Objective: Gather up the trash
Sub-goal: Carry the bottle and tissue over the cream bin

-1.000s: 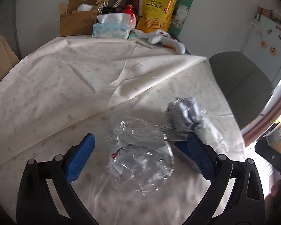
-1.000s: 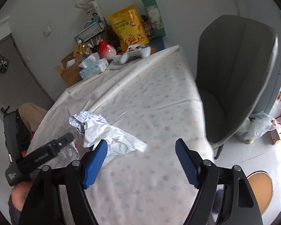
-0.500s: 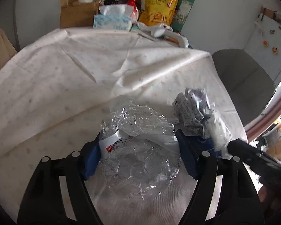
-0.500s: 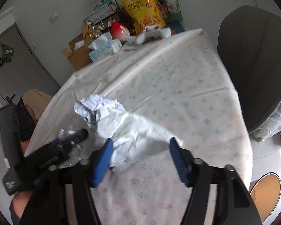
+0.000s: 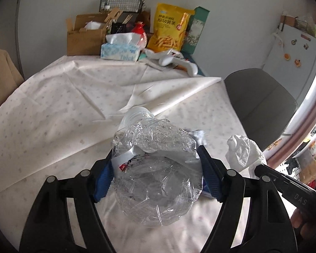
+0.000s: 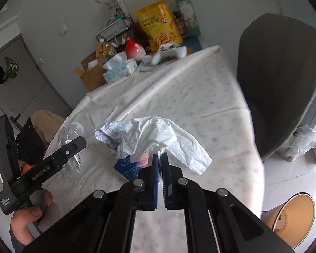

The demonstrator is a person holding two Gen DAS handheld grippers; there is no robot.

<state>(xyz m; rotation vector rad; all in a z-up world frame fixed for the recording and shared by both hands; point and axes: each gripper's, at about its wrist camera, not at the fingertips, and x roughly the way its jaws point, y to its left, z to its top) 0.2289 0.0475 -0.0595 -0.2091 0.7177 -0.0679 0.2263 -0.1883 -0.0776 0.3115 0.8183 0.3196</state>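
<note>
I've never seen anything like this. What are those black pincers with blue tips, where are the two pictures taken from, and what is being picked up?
No robot here: a person holds a hand-held pincer tool in each hand, and each carries a wide-angle camera looking along its two fingers. One picture is from the left tool, the other from the right tool.

The left tool is closed around a crushed clear plastic bottle. The right tool is pinched shut on a crumpled white tissue. In the right view you can also see the person's left hand gripping the other tool's handle.

Both hang over a table with a pale patterned tablecloth. Near the tissue lie a crumpled printed paper and a small blue packet. A tissue box and a yellow snack bag stand at the far end.
</note>
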